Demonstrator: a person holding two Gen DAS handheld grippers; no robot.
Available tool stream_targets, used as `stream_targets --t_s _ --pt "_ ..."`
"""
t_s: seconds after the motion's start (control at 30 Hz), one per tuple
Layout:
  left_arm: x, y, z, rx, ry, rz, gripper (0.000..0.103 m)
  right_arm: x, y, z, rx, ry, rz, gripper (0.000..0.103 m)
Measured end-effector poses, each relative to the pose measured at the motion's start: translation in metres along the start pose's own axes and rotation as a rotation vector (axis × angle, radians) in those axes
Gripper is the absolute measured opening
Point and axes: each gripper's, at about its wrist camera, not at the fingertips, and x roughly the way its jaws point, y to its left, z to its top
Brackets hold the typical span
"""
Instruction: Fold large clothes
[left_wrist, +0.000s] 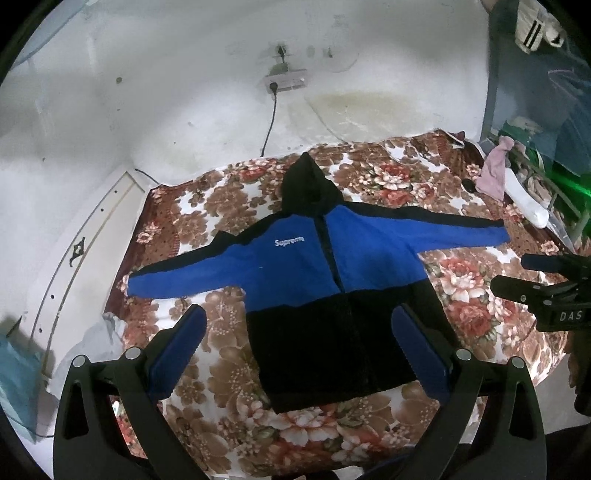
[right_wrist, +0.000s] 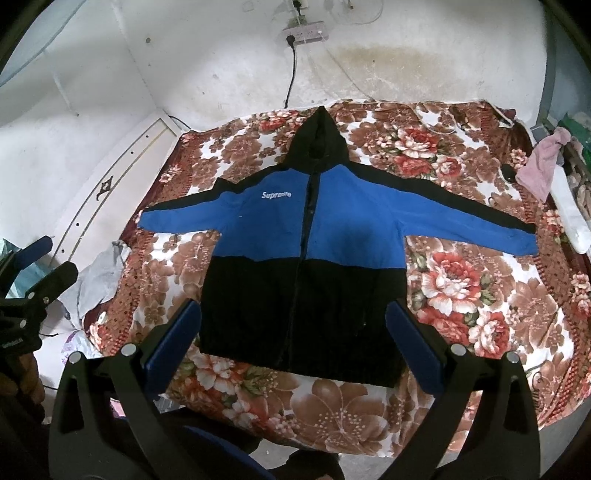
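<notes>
A blue and black hooded jacket (left_wrist: 317, 266) (right_wrist: 314, 229) lies flat and face up on a floral blanket (left_wrist: 207, 206) (right_wrist: 461, 280), sleeves spread out to both sides, hood pointing toward the wall. My left gripper (left_wrist: 299, 325) hangs open above the jacket's black hem, holding nothing. My right gripper (right_wrist: 293, 321) is also open above the hem, nothing between its blue pads (right_wrist: 173, 332). The right gripper (left_wrist: 546, 280) shows at the right edge of the left wrist view, and the left gripper (right_wrist: 33, 273) at the left edge of the right wrist view.
The blanket covers a bed against a white wall with a power strip (right_wrist: 304, 32) and hanging cable. A pink cloth (right_wrist: 539, 170) and a white object (right_wrist: 570, 218) lie at the right edge. A grey cloth (right_wrist: 98, 277) sits by the left edge.
</notes>
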Motion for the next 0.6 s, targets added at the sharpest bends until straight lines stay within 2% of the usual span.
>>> stream_targets --t_s 0.13,0.43,0.6 --pt "0.004 -0.001 0.001 -0.012 0.016 -0.014 0.098 0.001 -0.008 0.002 0.011 0.001 -0.001 0.099" --pt "0.019 -0.006 0.017 -0.069 0.051 0.033 0.098 0.008 -0.031 0.021 -0.010 0.027 0.008 0.099" --pt "0.049 0.011 0.036 -0.091 0.098 -0.012 0.098 0.036 -0.039 0.050 0.023 0.078 0.011 0.099"
